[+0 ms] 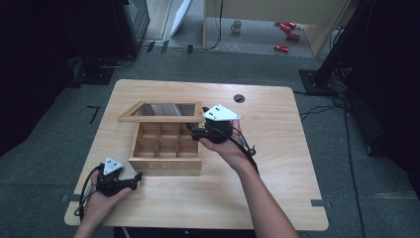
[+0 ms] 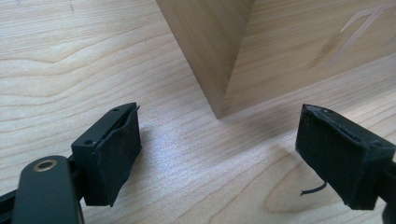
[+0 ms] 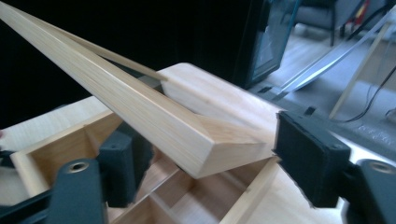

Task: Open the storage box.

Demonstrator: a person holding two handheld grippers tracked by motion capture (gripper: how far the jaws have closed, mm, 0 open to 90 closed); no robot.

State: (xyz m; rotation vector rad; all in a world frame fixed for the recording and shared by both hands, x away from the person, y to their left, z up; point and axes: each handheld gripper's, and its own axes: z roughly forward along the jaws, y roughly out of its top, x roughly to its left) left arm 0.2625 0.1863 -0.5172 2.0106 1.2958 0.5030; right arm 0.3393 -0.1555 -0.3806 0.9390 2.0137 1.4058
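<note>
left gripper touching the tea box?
Apart. The left gripper view shows the open left gripper short of the tea box corner, with bare table between.

Raised lid blocks the far side of the tea box; compartments reachable from above. Desk bare right and near.

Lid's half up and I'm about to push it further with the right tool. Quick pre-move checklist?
1. Lid raised off the tea box: ok.
2. Right tool straddling the lid's front corner: ok.
3. Right tool pads pressing on the lid: cannot tell; a gap shows at the right pad.
4. Left tool open, holding nothing: ok.
5. Left tool bracing the box: not ok; it sits apart from the box corner.
6. Compartments empty: ok.
</note>
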